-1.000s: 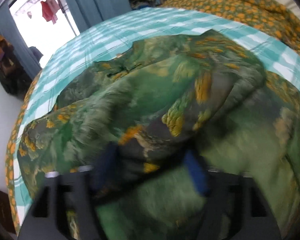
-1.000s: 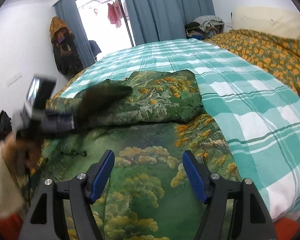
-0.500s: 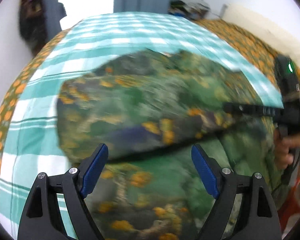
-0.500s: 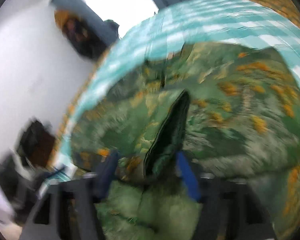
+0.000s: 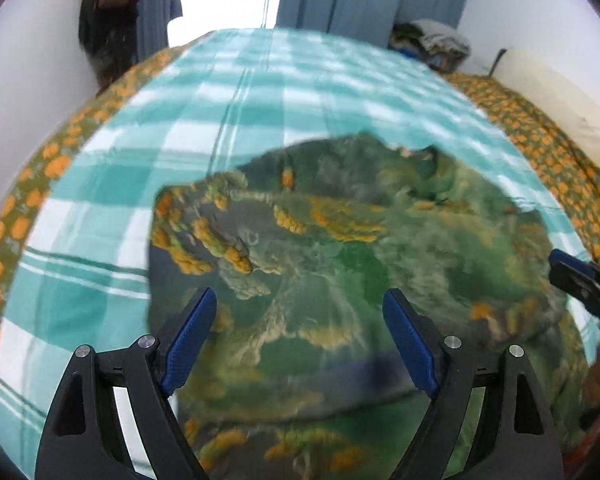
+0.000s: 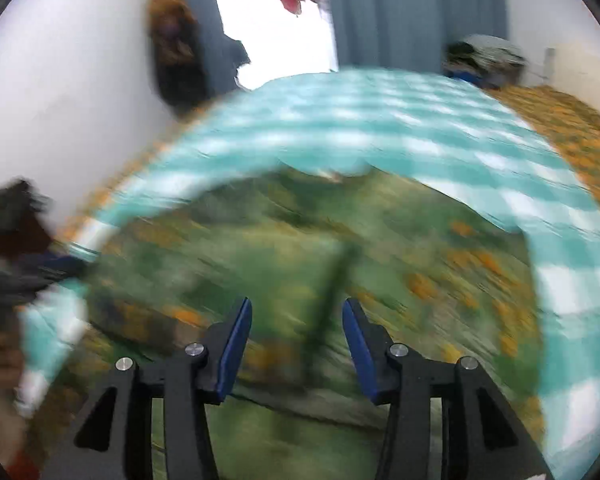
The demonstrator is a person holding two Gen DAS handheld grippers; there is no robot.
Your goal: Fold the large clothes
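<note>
Fabric in a green and orange landscape print, the garment (image 5: 340,264) lies in a folded heap on the near half of the checked bedspread (image 5: 228,104), its far edge ragged against the teal squares and its near edge running under both tools. A second ago a raised flap of this cloth was being carried across by the left gripper (image 5: 300,340); now that flap is down, and the left gripper hangs above the pile with its blue pads (image 5: 188,340) spread wide and nothing pinched between them. The right gripper (image 6: 296,348) has also let go: half a second ago it was clenched on a dark upright ridge of cloth, and now its jaws are opening, with a thin dark fold (image 6: 332,300) standing in the gap but no longer pressed by either pad. That view is heavily smeared, so whether the fold brushes a pad cannot be told. At the right edge of the left view the tip of the other tool shows beside the pile, near the orange flowered quilt (image 5: 548,152). Both releases suggest one fold has just been laid; the pile looks lumpy and uneven on its left side, so smoothing or another fold probably comes next, and each gripper will need a fresh edge to take hold of.
</note>
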